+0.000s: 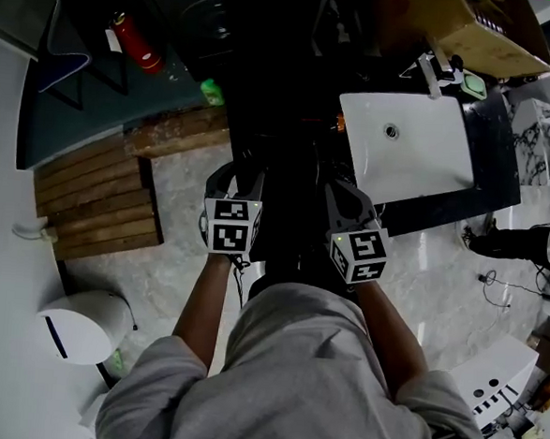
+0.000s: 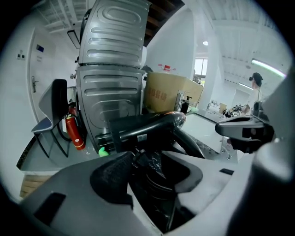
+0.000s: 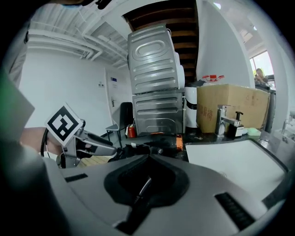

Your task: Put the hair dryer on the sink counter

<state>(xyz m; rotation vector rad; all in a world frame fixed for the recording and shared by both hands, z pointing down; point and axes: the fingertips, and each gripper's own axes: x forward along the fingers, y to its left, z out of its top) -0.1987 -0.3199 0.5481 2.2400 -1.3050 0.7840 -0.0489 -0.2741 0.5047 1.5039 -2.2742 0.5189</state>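
Observation:
The black hair dryer (image 2: 145,130) with a copper ring at its nozzle lies just ahead of both grippers, on the dark counter left of the white sink (image 1: 407,143). My left gripper (image 2: 154,166) stands wide open; the dryer's handle reaches down between its jaws and the pads do not press it. In the right gripper view the dryer (image 3: 156,138) shows beyond my right gripper (image 3: 148,159), which is shut. A thin dark strand runs along its seam; I cannot tell what it is. In the head view the left gripper (image 1: 240,179) and right gripper (image 1: 347,195) flank a dark patch that hides the dryer.
Stacked silver machines (image 3: 156,83) rise behind the counter. A cardboard box (image 3: 230,108) and the faucet (image 3: 223,120) stand at the sink's back edge. A red fire extinguisher (image 1: 137,43), a wooden pallet (image 1: 98,197) and a white round appliance (image 1: 80,327) are on the left.

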